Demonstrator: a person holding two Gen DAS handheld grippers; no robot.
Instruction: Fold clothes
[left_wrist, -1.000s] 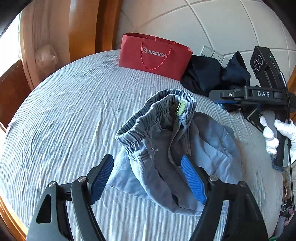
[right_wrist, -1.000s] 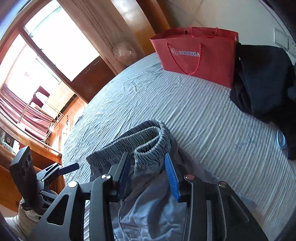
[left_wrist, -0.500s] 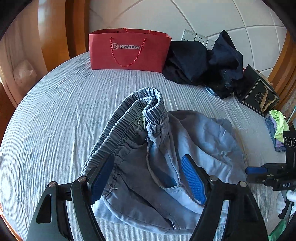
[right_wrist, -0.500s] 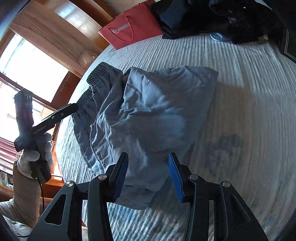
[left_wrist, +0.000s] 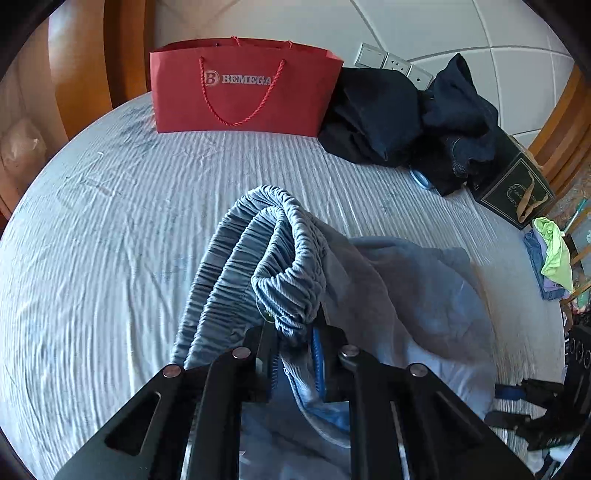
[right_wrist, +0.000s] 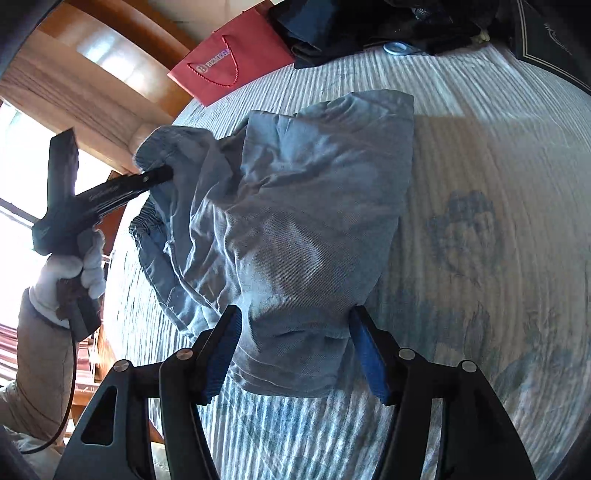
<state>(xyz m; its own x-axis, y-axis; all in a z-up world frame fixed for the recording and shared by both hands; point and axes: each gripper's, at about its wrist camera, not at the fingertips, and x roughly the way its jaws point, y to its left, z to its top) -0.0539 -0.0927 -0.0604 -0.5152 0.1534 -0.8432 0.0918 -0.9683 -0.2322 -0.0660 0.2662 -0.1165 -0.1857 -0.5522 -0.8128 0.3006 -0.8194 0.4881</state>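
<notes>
Left wrist view: the left gripper (left_wrist: 295, 363) has its jaws pinched tight on the gathered elastic waistband (left_wrist: 284, 295) of the grey-blue shorts (left_wrist: 399, 295), and the ribbed band bunches up and over the blue pads. From that grip the rest of the garment slumps to the right across the pale striped bedsheet (left_wrist: 110, 229), rumpled and only partly flattened.

From the right wrist view, the right gripper (right_wrist: 295, 354) stands with its jaws spread wide, one blue pad on either side of the lower hem of the shorts (right_wrist: 295, 236), not closed on the cloth. The hem lies on the sheet between them. Further up that picture the left gripper (right_wrist: 162, 175) bites into the waistband end, held by a white-gloved left hand (right_wrist: 74, 273).

Beyond the shorts, a red paper bag (left_wrist: 243, 88) marked BEMEGA stands at the head of the bed. Just to its right lies a heap of dark clothes (left_wrist: 413, 122), and a dark box (left_wrist: 513, 192) sits near the bed's right edge.
</notes>
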